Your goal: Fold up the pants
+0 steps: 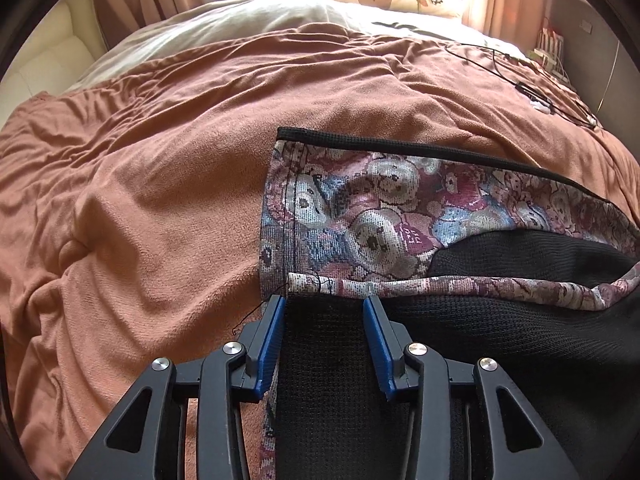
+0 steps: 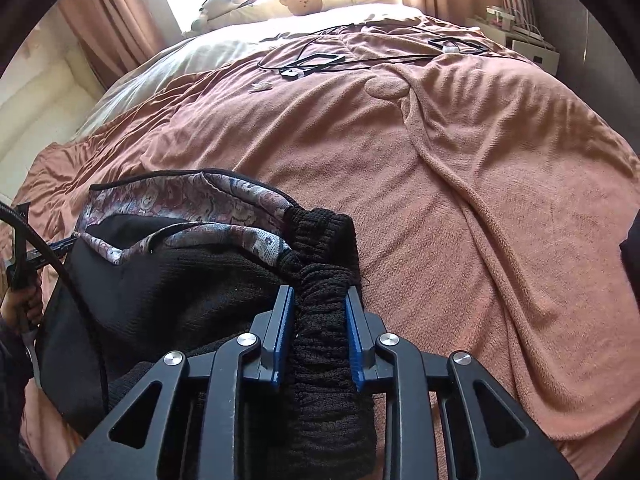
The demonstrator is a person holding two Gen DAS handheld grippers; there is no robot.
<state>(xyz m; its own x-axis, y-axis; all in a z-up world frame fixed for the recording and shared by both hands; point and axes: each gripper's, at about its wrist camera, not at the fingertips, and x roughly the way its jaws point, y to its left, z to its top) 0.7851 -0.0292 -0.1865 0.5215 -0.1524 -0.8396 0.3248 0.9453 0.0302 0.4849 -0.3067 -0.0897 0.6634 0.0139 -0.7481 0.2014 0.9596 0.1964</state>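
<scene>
a: where are we with the pants (image 1: 460,208)?

b: they lie on the rust-coloured blanket (image 1: 160,200) that covers the bed, partly doubled over, so we see both the black outer knit and the bear-patterned lining. a black-edged hem runs along the far side.

a: and our left gripper (image 1: 325,304)?

b: it points down at the near edge of the pants. black fabric fills the space between its blue fingers (image 1: 272,340), with the patterned hem just past the tips. the jaws stand partly apart; from the left wrist view we cannot tell whether the pads actually press the cloth.

a: the right one?

b: our right gripper (image 2: 319,294) has its jaws drawn in on the black ribbed waistband (image 2: 320,240), which bunches thickly between the blue pads and spills out beyond the tips. that one is a grip.

a: anything else on the bed?

b: in the right wrist view we see black cables (image 2: 320,60) lying well away near the far end, and pillows (image 2: 320,0) by the bright window. at the left edge of that view a hand (image 2: 20,308) holds the other tool's handle.
</scene>
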